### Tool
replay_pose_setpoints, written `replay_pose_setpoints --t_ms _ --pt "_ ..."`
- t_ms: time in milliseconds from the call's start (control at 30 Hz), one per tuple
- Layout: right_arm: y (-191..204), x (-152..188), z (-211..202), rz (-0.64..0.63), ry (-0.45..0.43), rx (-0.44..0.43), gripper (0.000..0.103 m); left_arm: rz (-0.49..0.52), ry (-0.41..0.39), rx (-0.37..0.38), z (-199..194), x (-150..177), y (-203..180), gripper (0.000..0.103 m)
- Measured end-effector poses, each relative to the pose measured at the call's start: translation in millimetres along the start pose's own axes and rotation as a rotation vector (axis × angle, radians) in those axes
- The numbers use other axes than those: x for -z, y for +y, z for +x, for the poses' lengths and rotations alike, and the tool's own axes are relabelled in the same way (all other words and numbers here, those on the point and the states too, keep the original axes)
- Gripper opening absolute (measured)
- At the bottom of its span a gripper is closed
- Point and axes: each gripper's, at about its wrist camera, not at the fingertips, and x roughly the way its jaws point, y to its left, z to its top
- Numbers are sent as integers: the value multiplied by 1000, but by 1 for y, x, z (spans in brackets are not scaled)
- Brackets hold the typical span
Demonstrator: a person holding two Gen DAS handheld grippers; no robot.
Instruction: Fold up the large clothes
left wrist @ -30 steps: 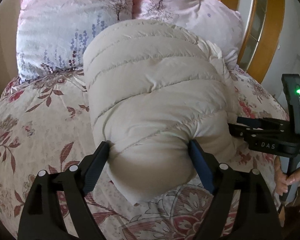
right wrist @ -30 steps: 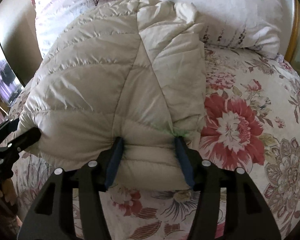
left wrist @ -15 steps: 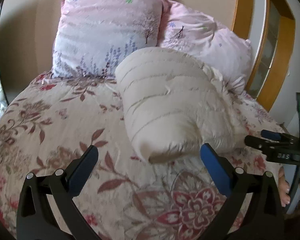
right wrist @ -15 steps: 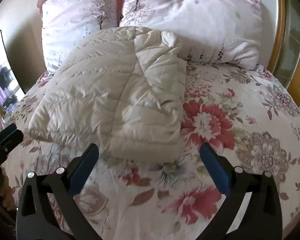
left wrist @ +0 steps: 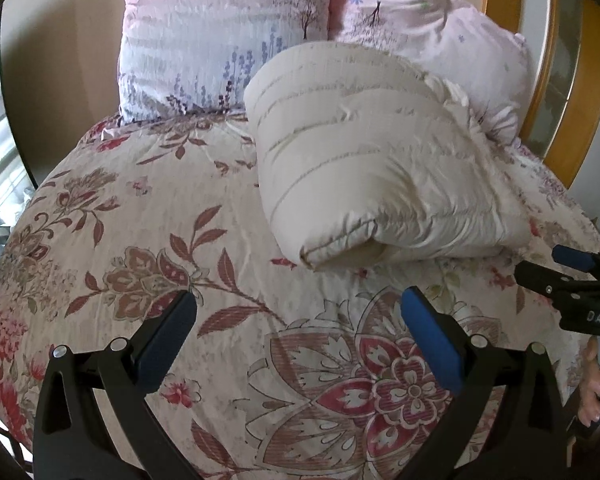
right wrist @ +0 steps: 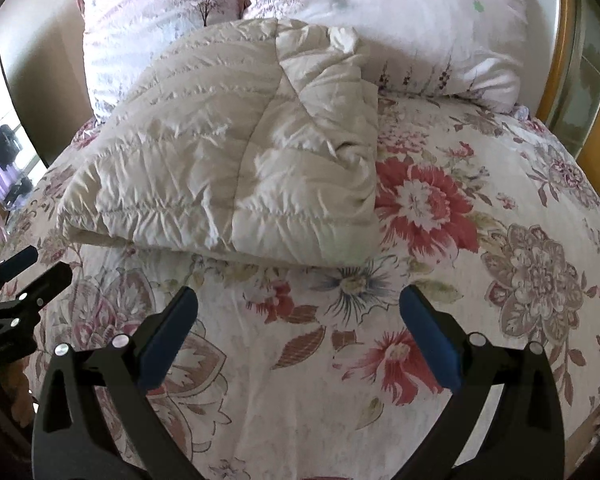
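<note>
Right, nearest to me on the left wrist view, my left gripper has its jaws spread as wide as they go, having just been opening, with nothing between the blue pads but the flowered bedspread below. The same holds on the right wrist view: my right gripper has just been opening too, stands fully spread, and grips nothing; only printed blooms show between its fingers.

At the right edge of the left view I can see the right gripper from the side, black with a blue tip, and part of the person's hand under it. At the left edge of the right view the left gripper shows likewise.

A little beyond both tools lies the cream quilted coat, folded into a thick bundle and resting on the bedspread, apart from both sets of pads. From the left view its near end shows the doubled layers with a fold opening toward me; from the right view its top is a broad stitched panel with a seam down the middle.

Behind the coat two pink printed pillows lean at the head of the bed, the coat's far end up against them. A wooden frame stands at far right.
</note>
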Motion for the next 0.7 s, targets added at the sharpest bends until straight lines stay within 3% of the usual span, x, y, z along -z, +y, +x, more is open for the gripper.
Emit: replay_pose_setpoints --t_ms 700 --pt "3 5 10 -17 35 -8 101 -3 53 -6 14 2 -4 102"
